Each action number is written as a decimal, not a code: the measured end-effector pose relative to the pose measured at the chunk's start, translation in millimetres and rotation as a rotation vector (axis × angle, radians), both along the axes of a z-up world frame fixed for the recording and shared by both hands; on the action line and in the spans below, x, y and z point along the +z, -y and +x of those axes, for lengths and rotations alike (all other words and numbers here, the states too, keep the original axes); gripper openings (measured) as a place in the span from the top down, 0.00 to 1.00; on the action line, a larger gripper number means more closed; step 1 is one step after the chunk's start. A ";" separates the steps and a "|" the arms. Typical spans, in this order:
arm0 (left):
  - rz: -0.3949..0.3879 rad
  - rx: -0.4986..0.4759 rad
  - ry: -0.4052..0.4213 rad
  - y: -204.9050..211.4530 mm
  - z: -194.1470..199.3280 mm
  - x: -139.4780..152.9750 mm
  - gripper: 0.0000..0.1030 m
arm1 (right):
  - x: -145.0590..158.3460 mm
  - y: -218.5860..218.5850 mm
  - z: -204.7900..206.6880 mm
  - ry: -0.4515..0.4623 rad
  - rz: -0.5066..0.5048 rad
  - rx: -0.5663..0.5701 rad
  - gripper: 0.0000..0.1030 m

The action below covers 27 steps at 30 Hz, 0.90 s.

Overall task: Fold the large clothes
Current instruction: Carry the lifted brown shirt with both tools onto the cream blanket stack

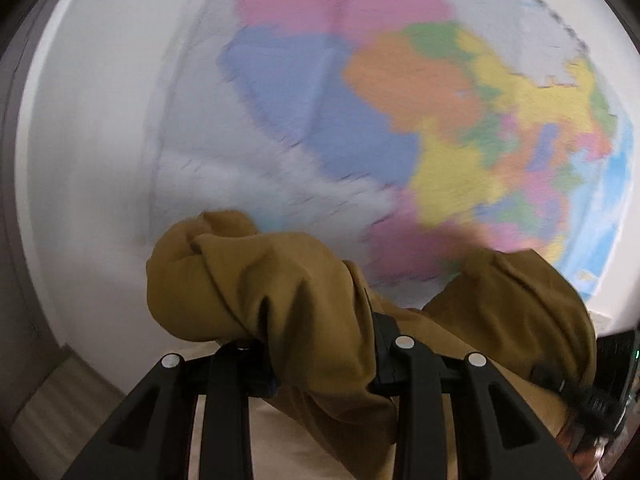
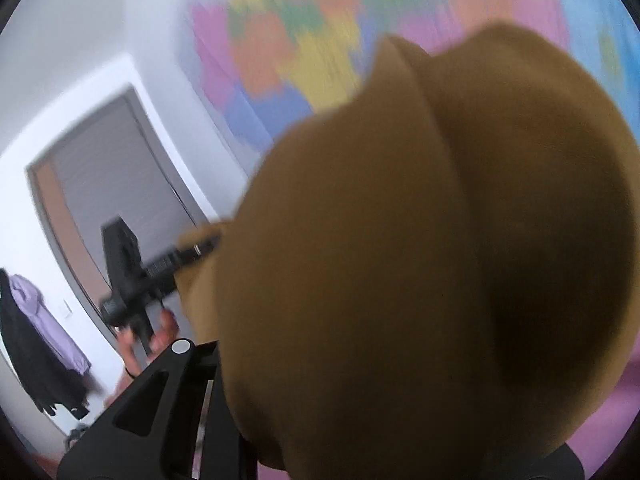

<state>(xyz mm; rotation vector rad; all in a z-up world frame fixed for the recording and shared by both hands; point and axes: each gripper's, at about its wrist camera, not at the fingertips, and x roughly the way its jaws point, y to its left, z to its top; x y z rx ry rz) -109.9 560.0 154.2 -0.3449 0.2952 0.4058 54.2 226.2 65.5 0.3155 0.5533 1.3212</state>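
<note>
A mustard-brown garment (image 1: 280, 288) is held up in the air in front of a wall, bunched over both grippers. In the left wrist view my left gripper (image 1: 320, 344) is shut on a thick fold of it, and cloth drapes over both fingers. My right gripper (image 1: 592, 404) shows at the right edge, gripping another part of the same cloth. In the right wrist view the garment (image 2: 400, 240) fills most of the picture and hides the tips of my right gripper (image 2: 320, 360). Further left, a hand (image 2: 160, 336) holds my left gripper (image 2: 200, 246), pinched on the cloth's edge.
A large coloured wall map (image 1: 360, 100) hangs straight ahead on a white wall; it also appears, blurred, as a wall map (image 2: 280, 40) in the right wrist view. A grey door (image 2: 112, 184) stands to the left, with dark and purple clothes (image 2: 36, 340) hanging beside it. Wood-look floor (image 1: 60, 400) lies below.
</note>
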 end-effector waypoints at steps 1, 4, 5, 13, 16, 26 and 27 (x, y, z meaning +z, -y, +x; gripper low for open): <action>-0.019 0.011 -0.041 -13.1 1.6 -23.6 0.71 | -18.3 -11.3 0.7 -0.031 -0.052 0.023 0.78; -0.069 0.042 -0.172 -35.7 6.5 -90.2 0.69 | -66.4 -30.0 2.5 -0.128 -0.158 0.058 0.73; -0.075 0.046 -0.176 -37.5 4.3 -99.2 0.68 | -73.4 -27.9 2.8 -0.146 -0.156 0.059 0.71; -0.182 0.077 -0.168 -49.1 -26.3 -119.3 0.53 | -62.4 4.1 -3.1 -0.167 -0.248 0.079 0.44; -0.204 0.066 -0.193 -41.8 -36.2 -123.2 0.41 | -65.4 16.3 -21.7 -0.119 -0.342 0.100 0.46; -0.261 0.147 -0.230 -47.5 -46.9 -130.2 0.48 | -62.4 15.6 17.9 -0.383 -0.229 0.074 0.25; -0.290 0.152 -0.211 -53.4 -48.1 -132.9 0.50 | -61.4 18.6 16.0 -0.361 -0.238 0.074 0.28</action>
